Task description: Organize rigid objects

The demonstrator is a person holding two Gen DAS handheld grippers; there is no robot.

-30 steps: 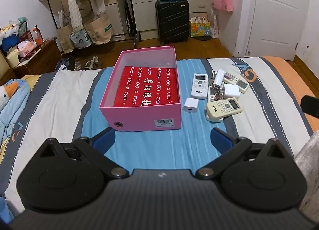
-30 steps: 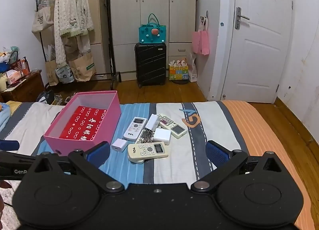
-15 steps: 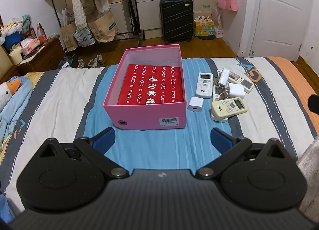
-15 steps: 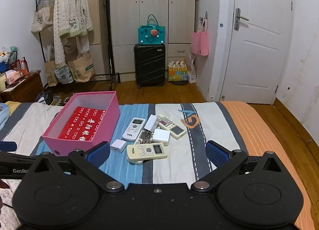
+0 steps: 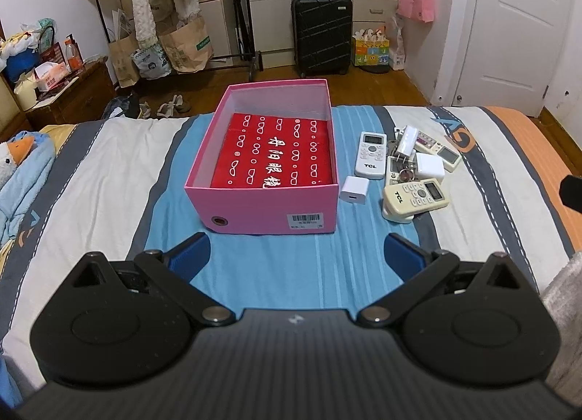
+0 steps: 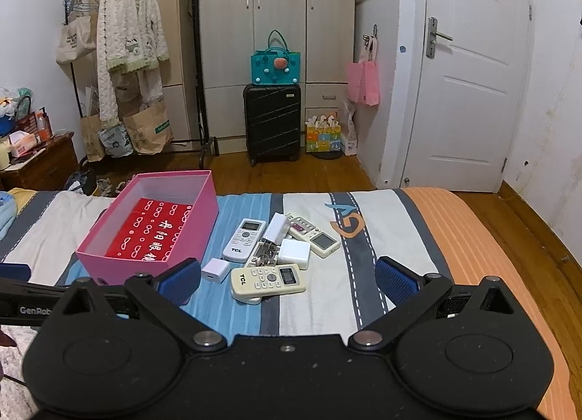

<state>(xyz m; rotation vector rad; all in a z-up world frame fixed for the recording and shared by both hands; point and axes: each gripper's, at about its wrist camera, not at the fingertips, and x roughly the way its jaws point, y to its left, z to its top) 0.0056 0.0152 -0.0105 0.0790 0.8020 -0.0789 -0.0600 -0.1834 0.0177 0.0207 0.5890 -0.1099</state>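
Home bedroom — striped bed [image 6: 400, 223], wardrobe [image 6: 276, 19], clothes rack [image 6: 131, 41] with hanging cardigan, black suitcase [image 6: 272, 121], white door [image 6: 473, 92], wooden floor — lived-in, cluttered.

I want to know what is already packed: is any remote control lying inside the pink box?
No, the pink box holds only a red printed package, while the white TCL remote lies beside it on the bed.

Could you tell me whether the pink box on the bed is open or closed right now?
Open. The pink box has no lid on it, and the red printed item lying inside shows from above.
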